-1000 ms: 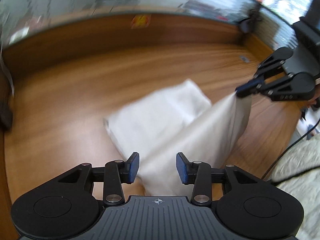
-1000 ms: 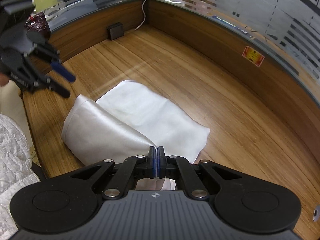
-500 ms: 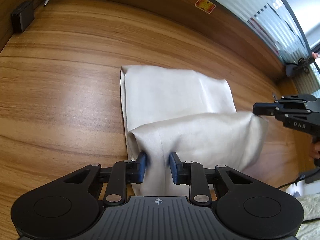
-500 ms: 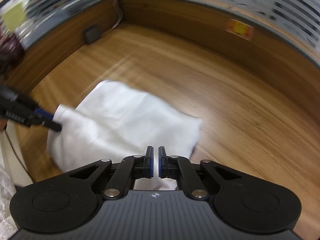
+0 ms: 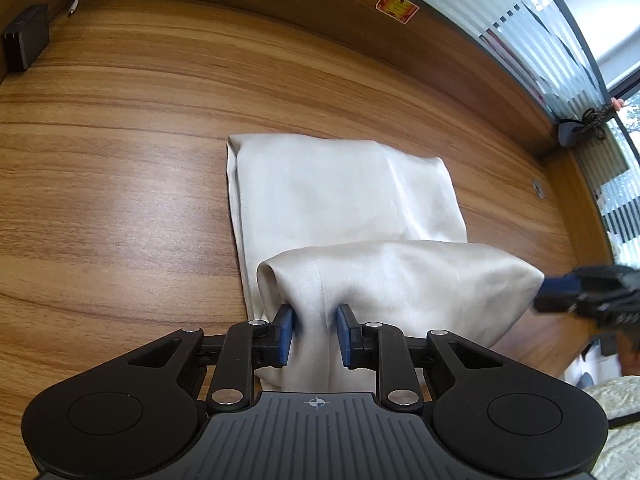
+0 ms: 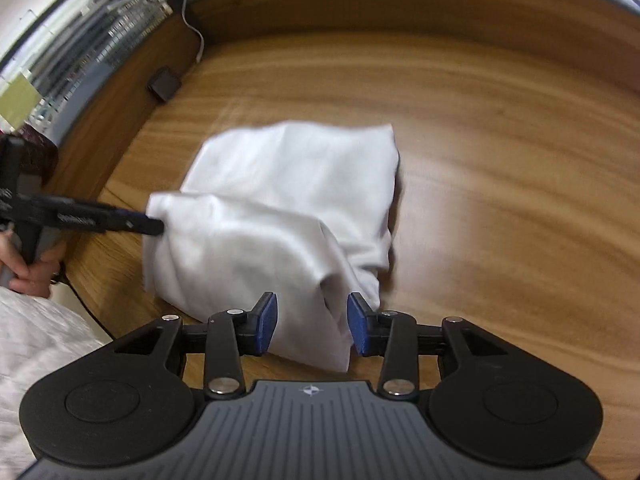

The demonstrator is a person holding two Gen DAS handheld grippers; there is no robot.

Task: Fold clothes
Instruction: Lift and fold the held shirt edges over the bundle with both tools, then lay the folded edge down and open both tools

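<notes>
Folded white cloth garment (image 5: 344, 208) lies centre frame on wooden table (image 5: 120, 184). Left gripper (image 5: 313, 334) and right gripper (image 6: 312, 323) both parted, cloth loose between their fingers. Red-yellow sticker (image 5: 397, 7), upper centre: text unreadable.

We carry two black grippers, left gripper (image 5: 313, 334) and right gripper (image 6: 312, 322), with blue pads (image 5: 285, 334), silver screws (image 5: 224, 395), ribbed grey bases and a quilted white sleeve (image 6: 36, 344).
</notes>
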